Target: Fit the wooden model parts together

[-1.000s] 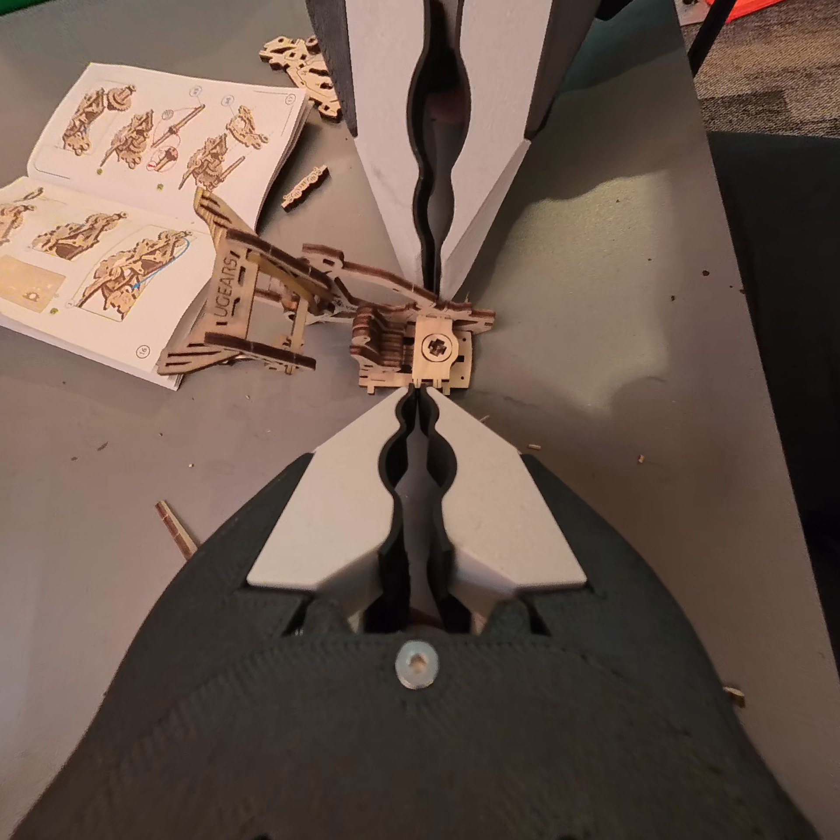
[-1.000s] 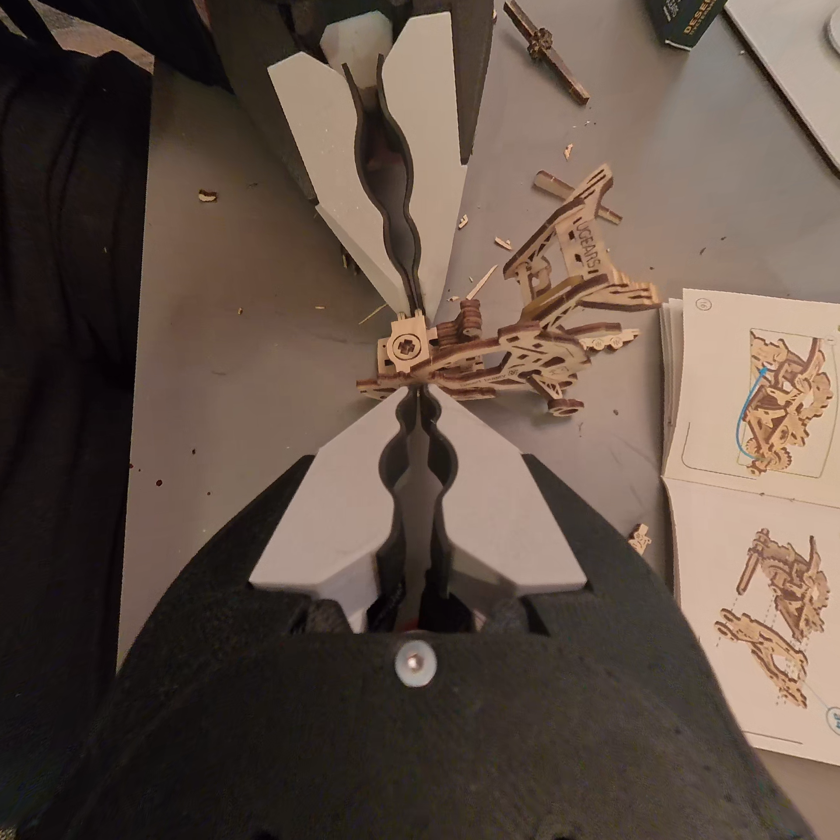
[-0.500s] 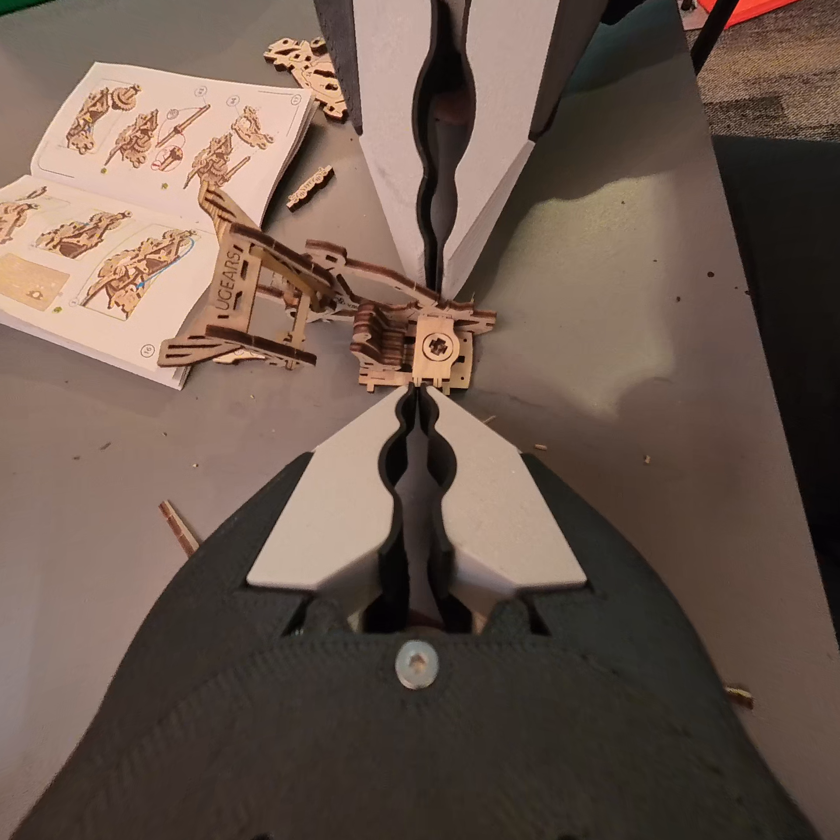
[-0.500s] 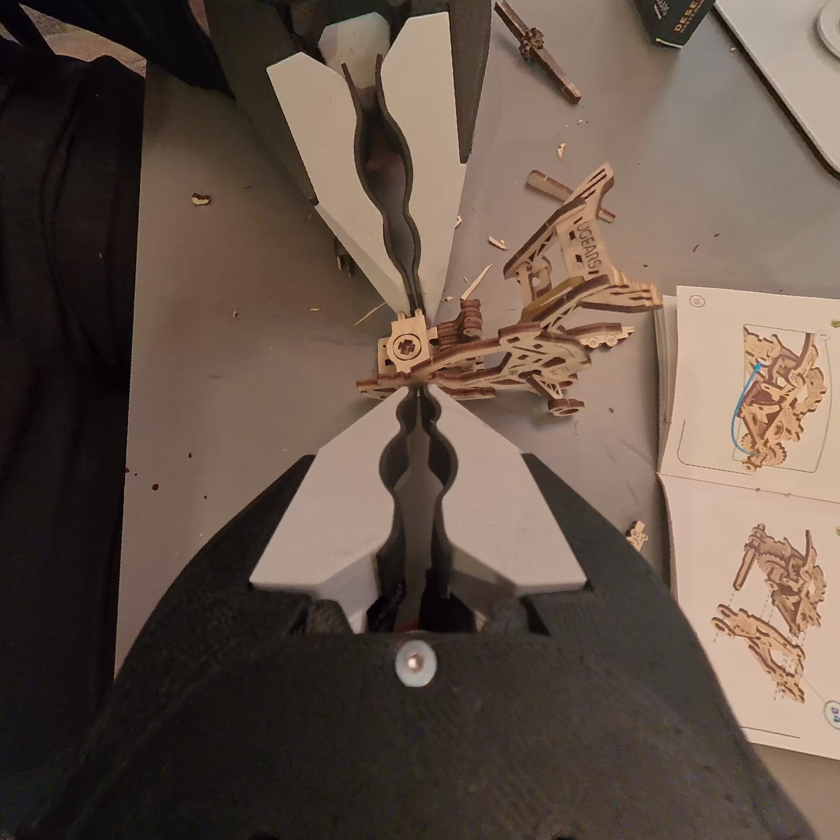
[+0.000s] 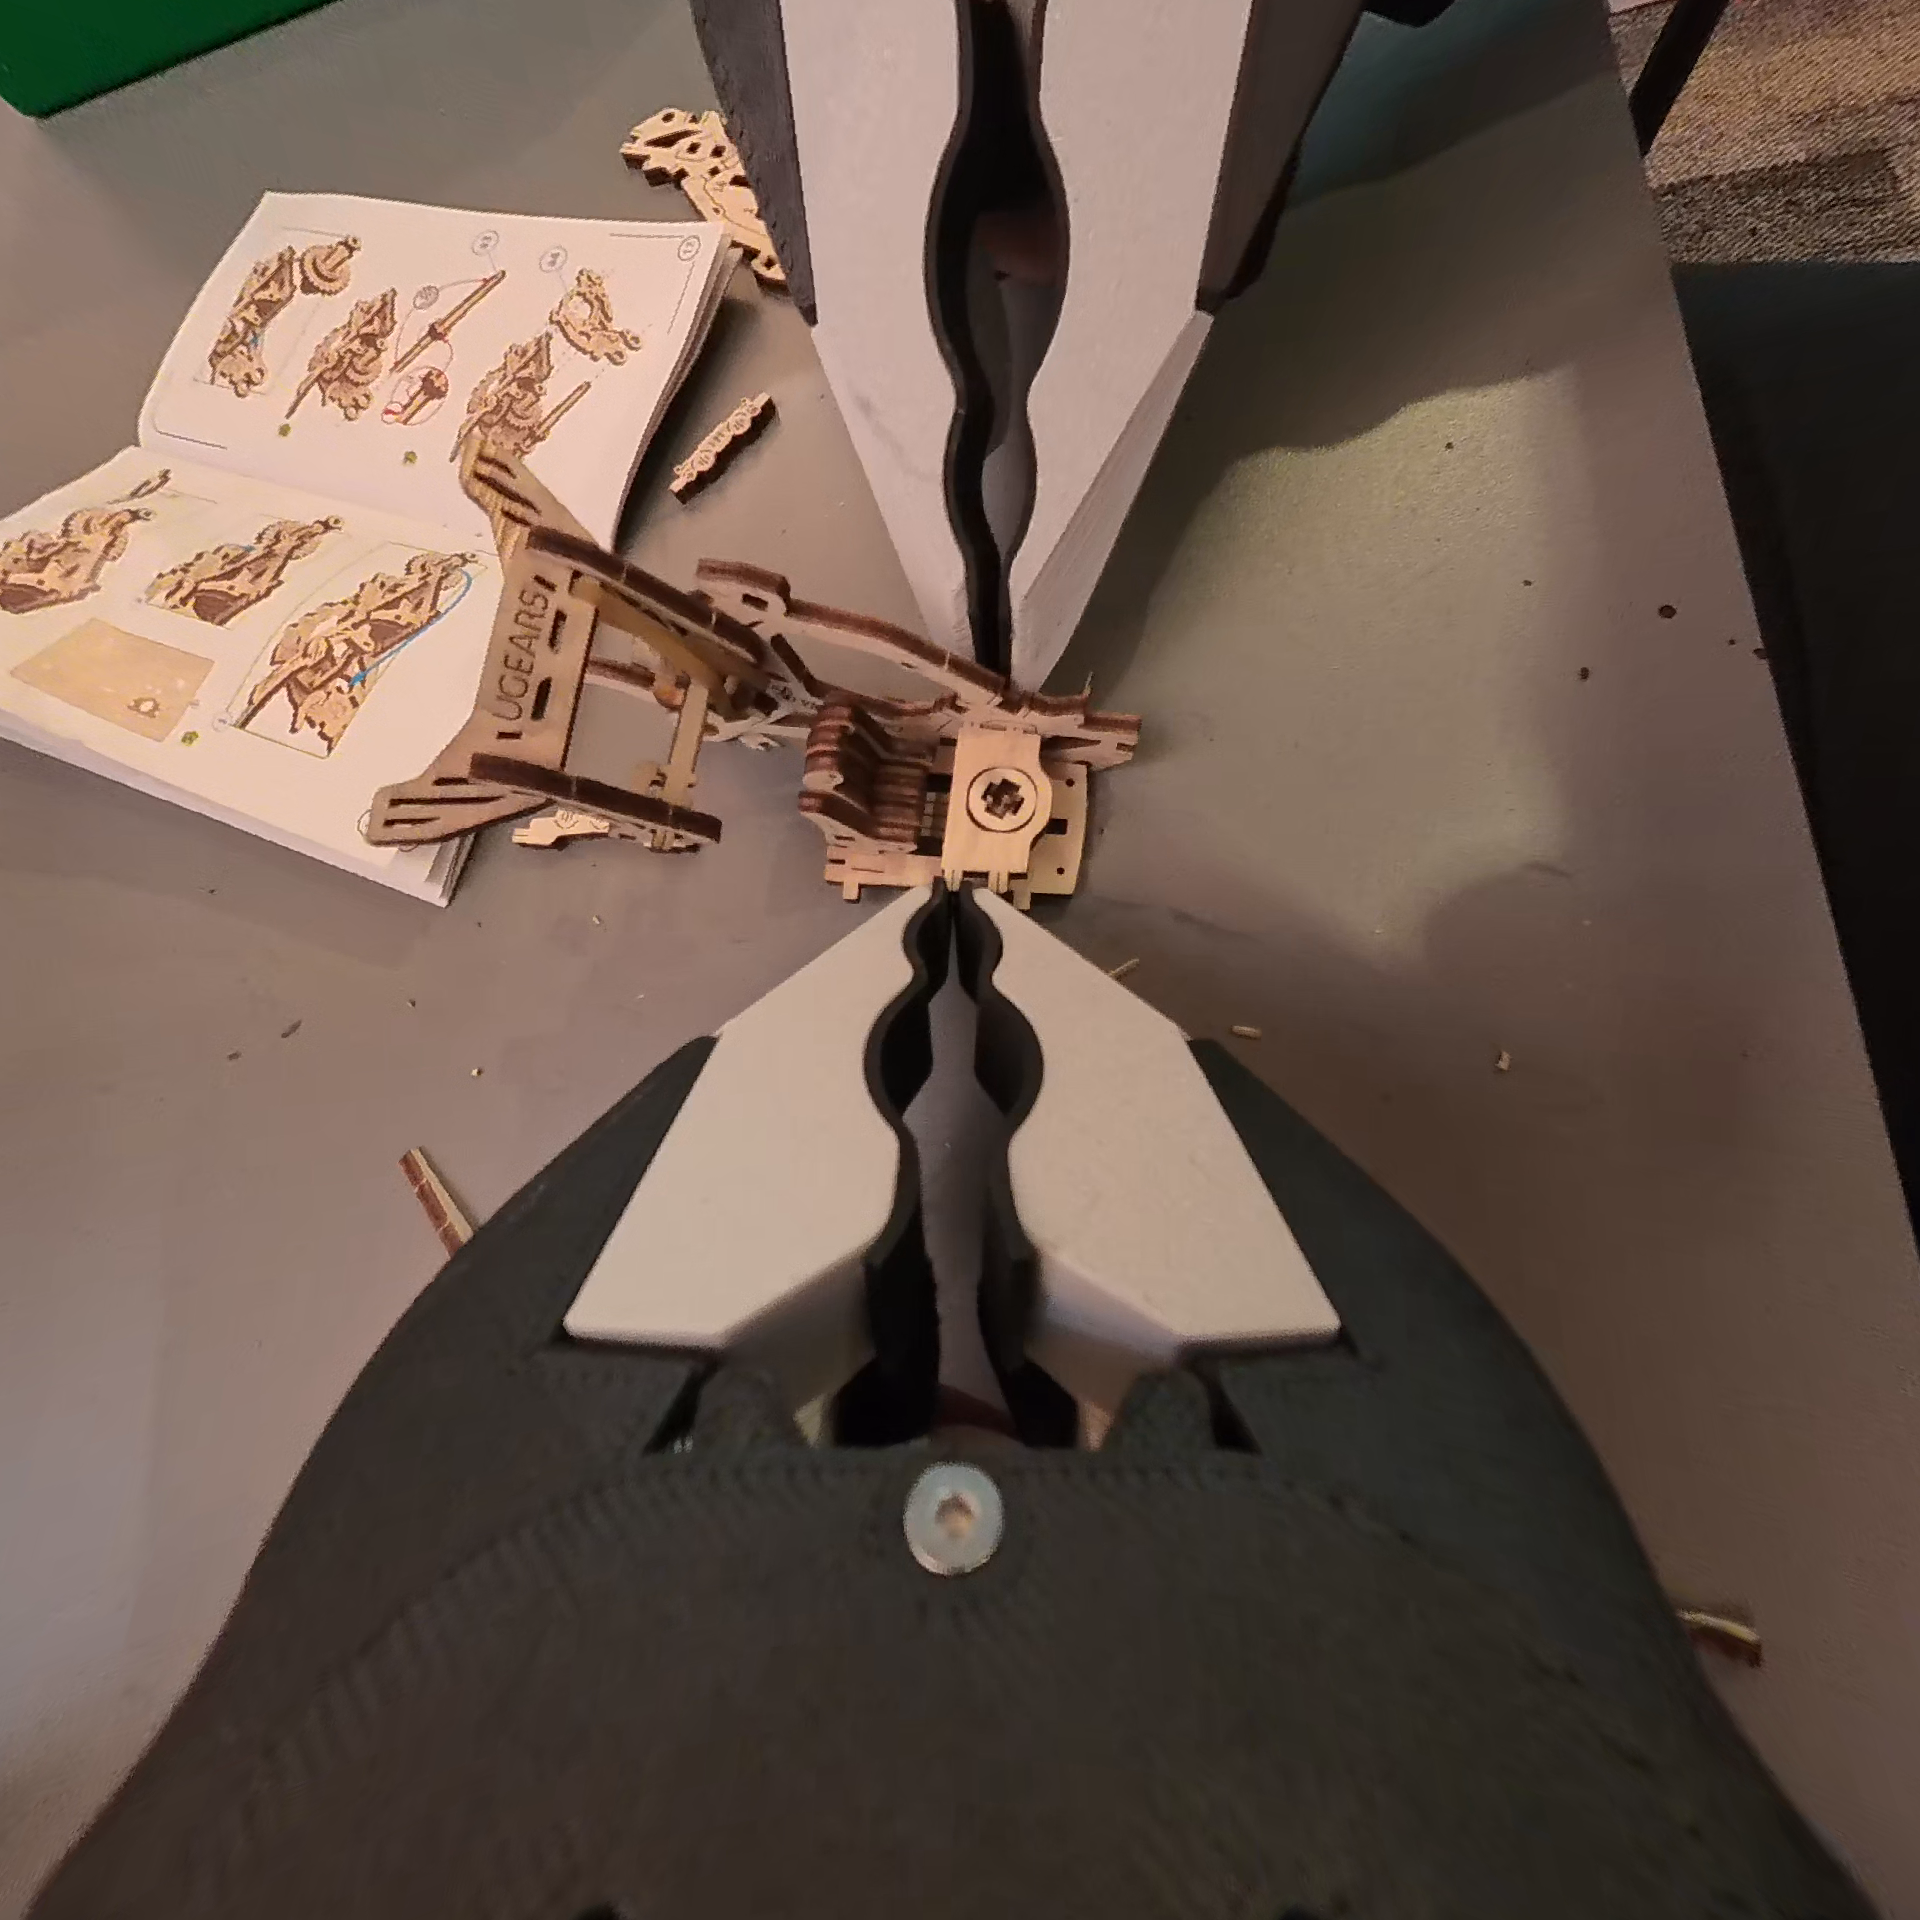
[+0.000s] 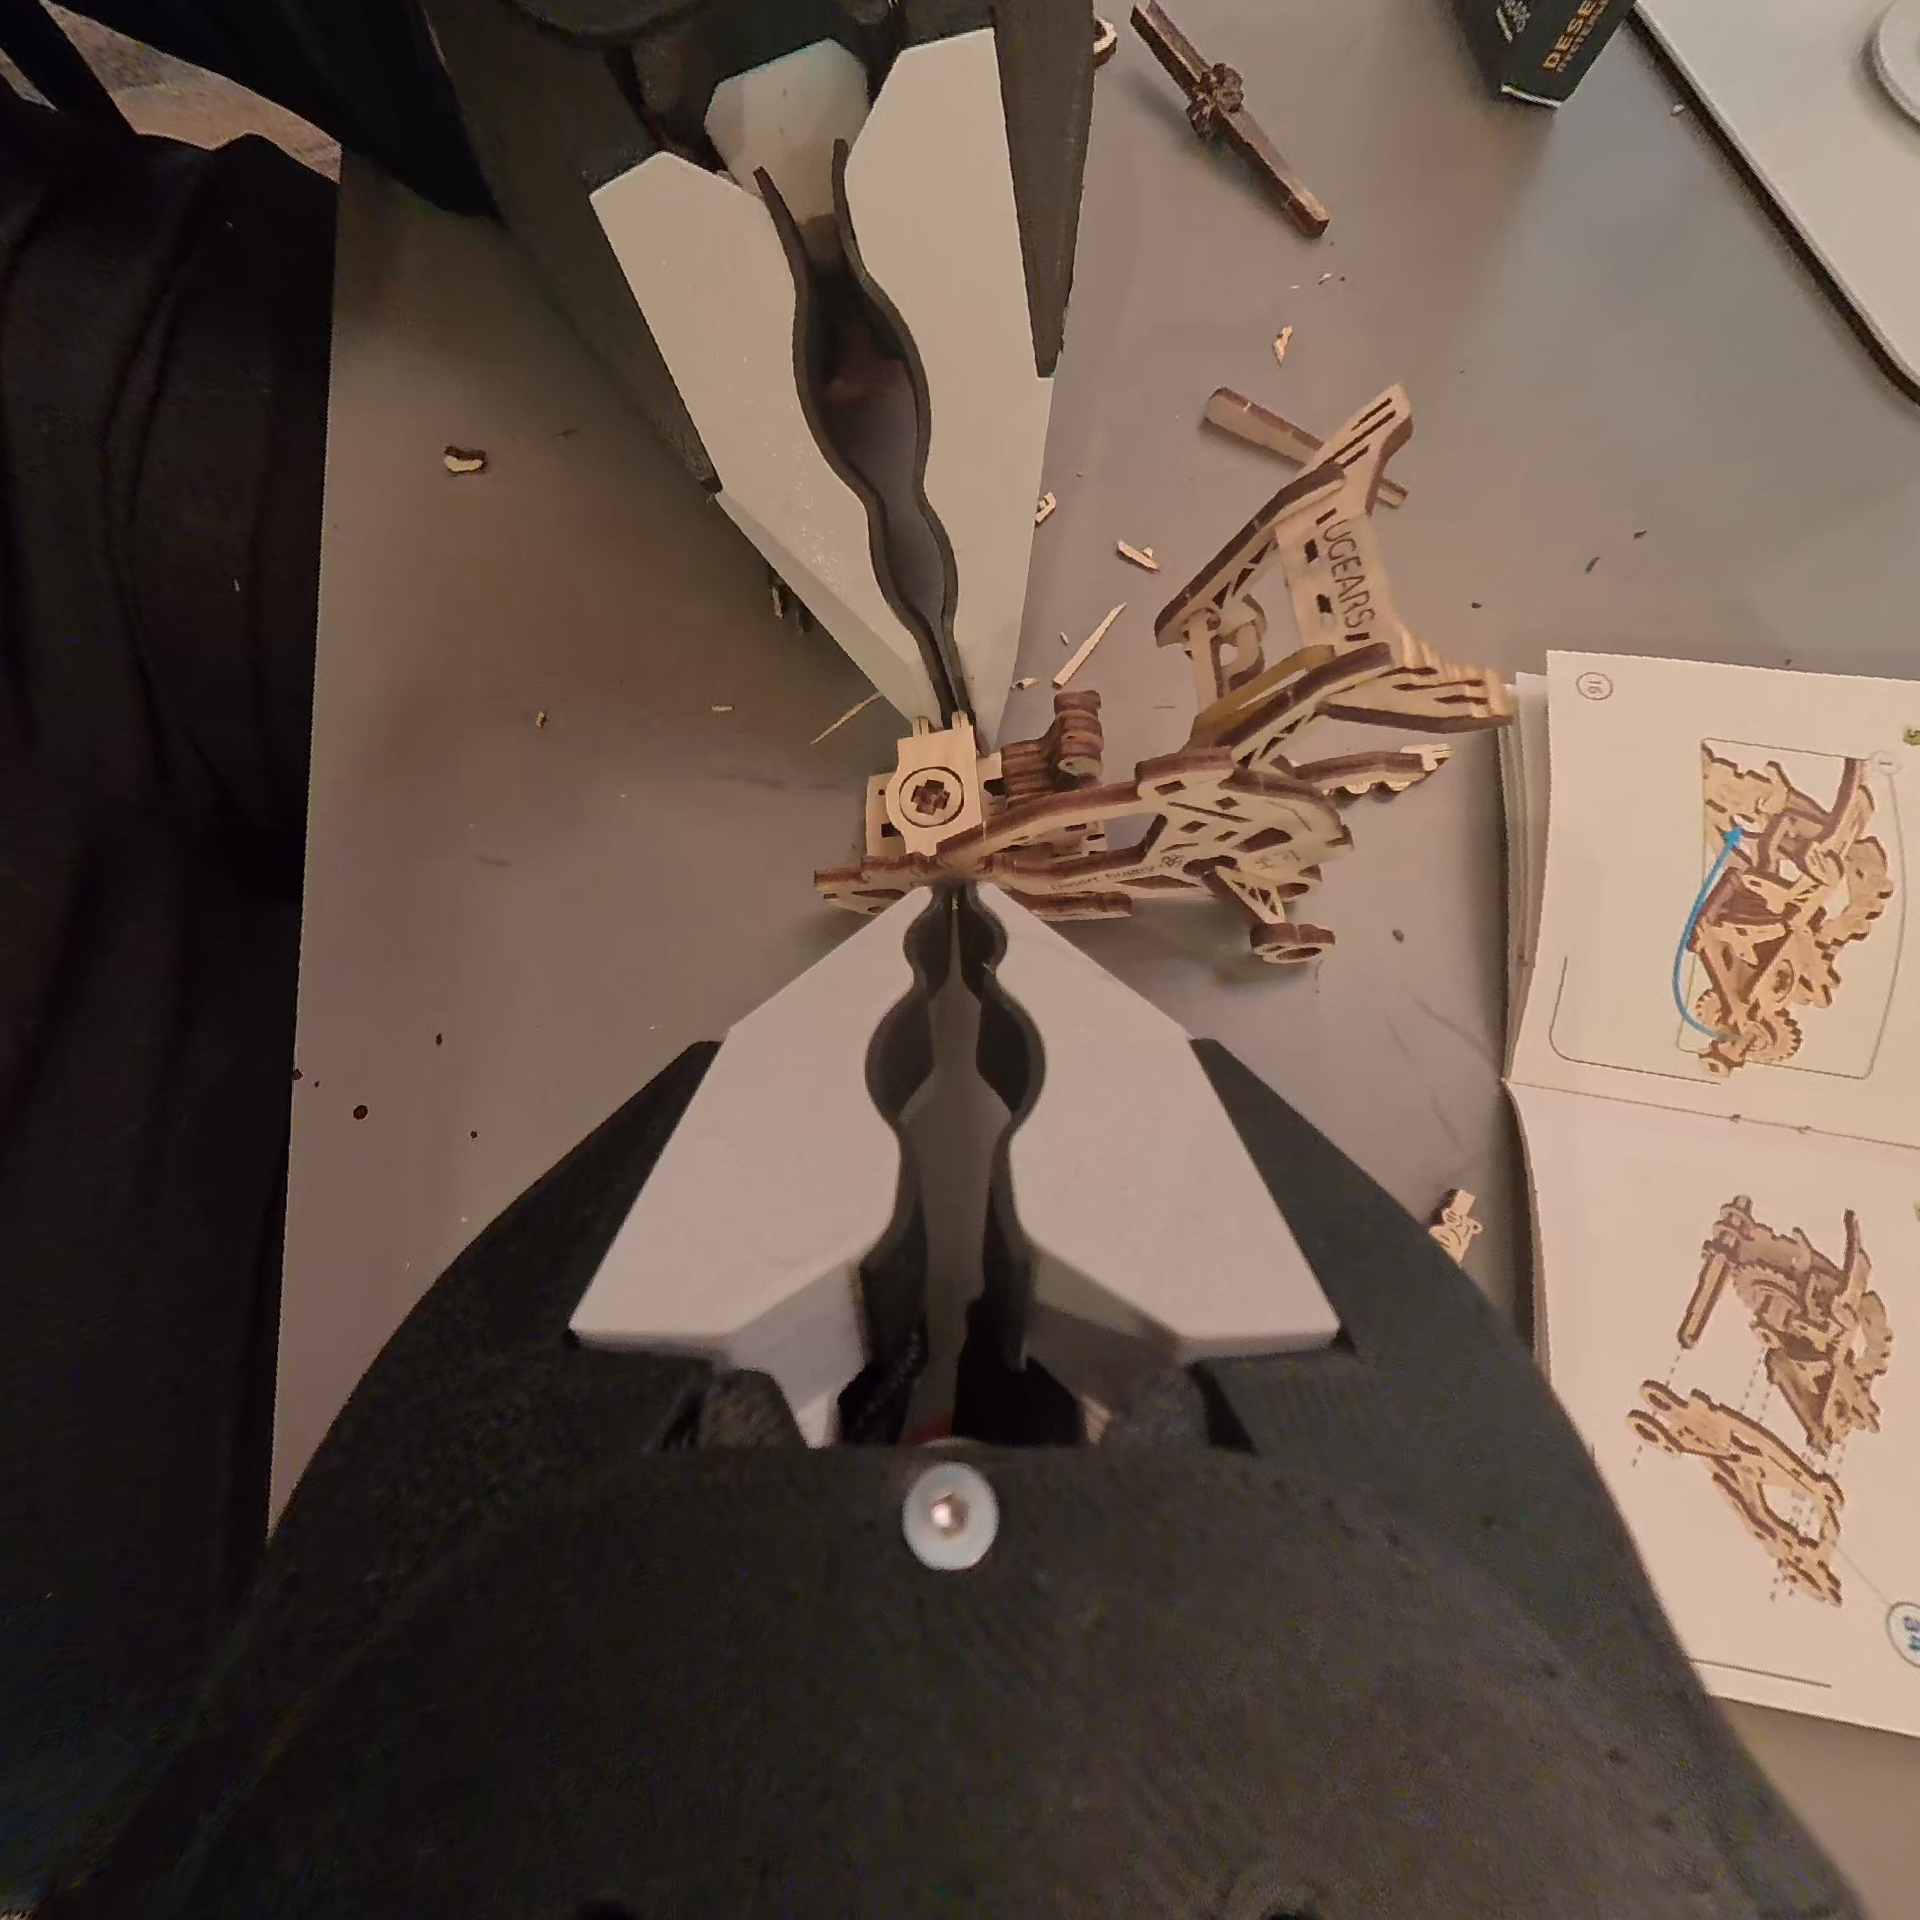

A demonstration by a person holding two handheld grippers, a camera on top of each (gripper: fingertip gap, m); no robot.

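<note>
Tip to tip, the left hand-held gripper and right hand-held gripper each pinch the wooden model from opposite sides above the worktop.

The wooden model sits hemmed between the left gripper and right gripper (tips pressed close at both ends). An open booklet blocks one flank; the opposite flank is bare table, littered only with chips.
</note>
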